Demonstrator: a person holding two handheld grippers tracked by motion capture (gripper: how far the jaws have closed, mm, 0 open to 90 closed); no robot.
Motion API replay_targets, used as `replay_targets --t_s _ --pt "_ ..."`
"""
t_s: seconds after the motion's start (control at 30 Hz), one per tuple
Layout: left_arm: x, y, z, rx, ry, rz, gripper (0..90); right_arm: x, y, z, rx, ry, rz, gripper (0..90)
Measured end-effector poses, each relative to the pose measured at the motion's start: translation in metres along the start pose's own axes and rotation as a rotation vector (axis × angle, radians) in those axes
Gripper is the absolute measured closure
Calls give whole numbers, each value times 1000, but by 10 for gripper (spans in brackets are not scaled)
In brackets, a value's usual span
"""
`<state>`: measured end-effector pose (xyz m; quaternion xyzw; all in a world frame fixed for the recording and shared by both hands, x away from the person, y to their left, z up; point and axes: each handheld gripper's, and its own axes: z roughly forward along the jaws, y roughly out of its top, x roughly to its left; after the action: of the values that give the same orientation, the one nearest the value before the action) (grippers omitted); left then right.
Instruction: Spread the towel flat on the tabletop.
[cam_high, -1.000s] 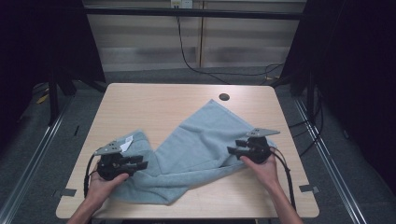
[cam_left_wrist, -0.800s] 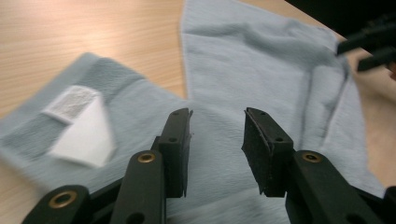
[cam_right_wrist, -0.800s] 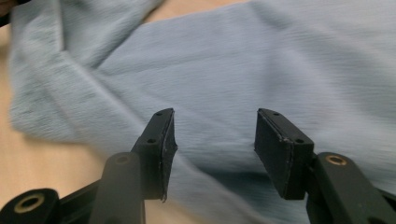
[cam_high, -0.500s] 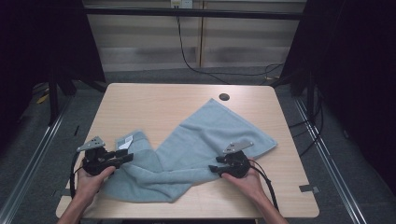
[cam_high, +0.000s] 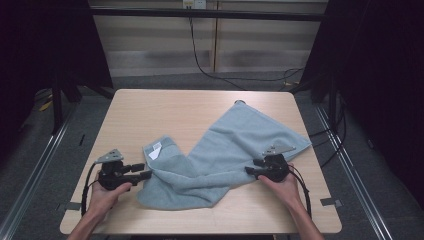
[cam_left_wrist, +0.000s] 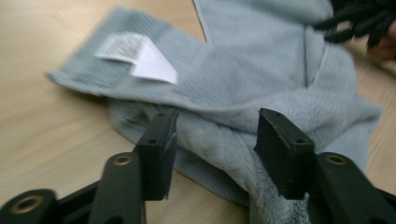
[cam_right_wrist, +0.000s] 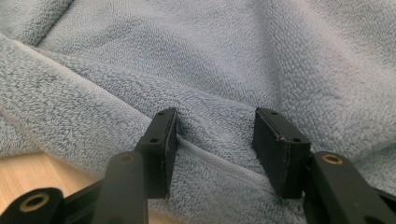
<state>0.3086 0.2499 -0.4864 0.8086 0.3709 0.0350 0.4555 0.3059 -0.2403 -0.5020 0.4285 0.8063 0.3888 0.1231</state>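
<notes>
So there's a light blue towel lying crumpled and half folded across the middle of the wooden desk, running diagonally from the far right corner down toward the near edge. A white care label sits on the flap at the towel's left end, facing up.

The left tool is right at the towel's left edge, low to the desk and pointing in at the fabric. Its jaws have just been opening and now stand apart, with a bunched fold of towel between them; in the left gripper view the cloth looks to brush the right-hand jaw, but the pads aren't squeezing it. The label lies just beyond the jaws there.

The right tool is on the towel's right side, near its lower edge, also pointing inward toward the left tool. Its jaws are apart too, straddling a ridge of terry cloth without pinching it, as the right gripper view shows pretty clearly. A strip of bare desk peeks out beside the towel in that view.

Both hands hold the tools from the near side of the towel.
</notes>
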Motion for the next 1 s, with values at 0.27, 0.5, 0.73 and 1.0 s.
replay_targets --t_s 0.27,0.5,0.73,1.0 --pt "-14 -6 17 82 -41 71 847 21 15 -8 -62 75 16 486" --pt "-30 -10 20 95 -88 90 852 65 38 4 -83 233 -80 787" --pt "-33 -12 19 99 -101 85 852 99 58 32 -78 354 -103 738" --pt "-30 -13 20 98 -100 77 845 165 89 78 -6 487 -207 522"
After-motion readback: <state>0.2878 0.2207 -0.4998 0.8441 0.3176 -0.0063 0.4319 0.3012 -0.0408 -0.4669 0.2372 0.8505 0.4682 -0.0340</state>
